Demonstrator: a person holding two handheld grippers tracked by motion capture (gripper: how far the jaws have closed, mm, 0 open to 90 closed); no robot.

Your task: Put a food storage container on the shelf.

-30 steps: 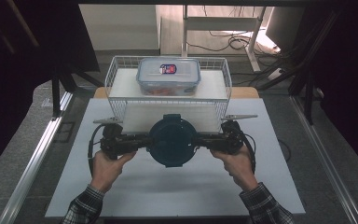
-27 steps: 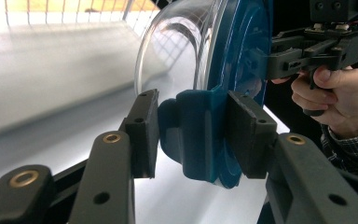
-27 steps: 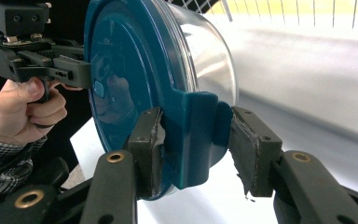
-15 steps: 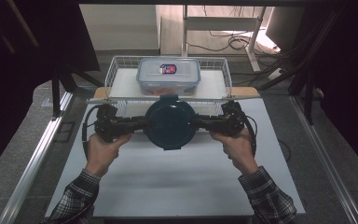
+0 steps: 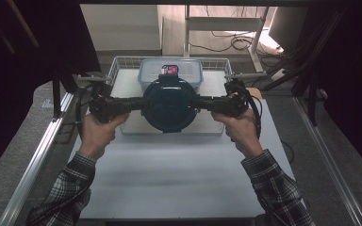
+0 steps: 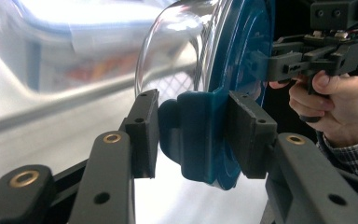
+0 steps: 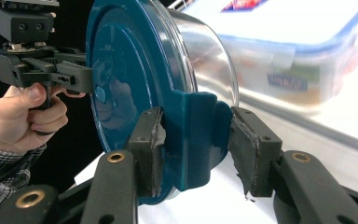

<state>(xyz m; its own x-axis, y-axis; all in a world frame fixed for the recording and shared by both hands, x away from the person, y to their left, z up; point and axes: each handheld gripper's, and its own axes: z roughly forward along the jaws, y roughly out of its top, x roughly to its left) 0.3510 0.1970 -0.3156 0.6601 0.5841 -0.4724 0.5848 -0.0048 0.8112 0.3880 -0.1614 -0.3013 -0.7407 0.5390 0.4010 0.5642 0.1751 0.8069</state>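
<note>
Above the table's far half, I grip the blue-lidded glass container by its lid tabs, left hand-held gripper and right hand-held gripper clamped; keeping both level should clear the wire basket.

Both hands hold their tongs level and facing inward, left tongs and right tongs clamped.
</note>
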